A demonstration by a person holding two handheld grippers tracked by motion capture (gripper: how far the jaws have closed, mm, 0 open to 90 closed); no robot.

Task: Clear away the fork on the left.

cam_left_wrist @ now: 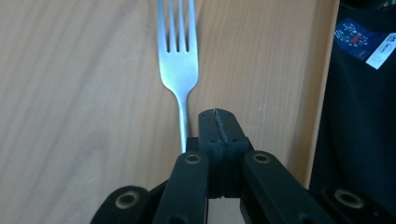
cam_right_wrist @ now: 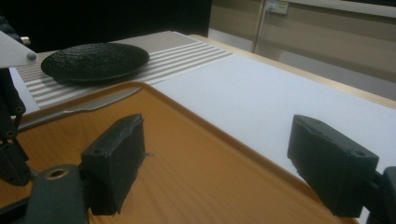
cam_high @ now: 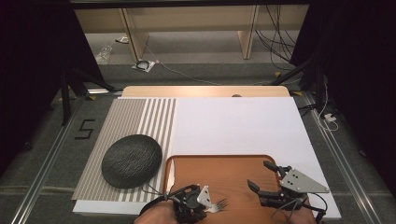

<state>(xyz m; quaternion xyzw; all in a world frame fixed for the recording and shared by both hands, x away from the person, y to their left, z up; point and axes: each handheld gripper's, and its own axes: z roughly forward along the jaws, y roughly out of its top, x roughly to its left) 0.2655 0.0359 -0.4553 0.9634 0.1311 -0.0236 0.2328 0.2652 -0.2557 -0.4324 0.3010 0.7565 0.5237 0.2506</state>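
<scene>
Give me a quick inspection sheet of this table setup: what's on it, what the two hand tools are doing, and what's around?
Surface: white table cover with a striped mat at left.
Job's things: fork lying on the wooden tray, tines away from the left gripper.
Clutter: black plate on the striped mat; a knife by the tray's left rim.
Grippers: left gripper shut, handle of the fork beside its jaws rather than between them; right gripper open over the tray, holding nothing.
Cables: one trails from each gripper; more lie on the floor behind the table.
Surroundings: wooden shelving behind, dark curtains at both sides.
</scene>
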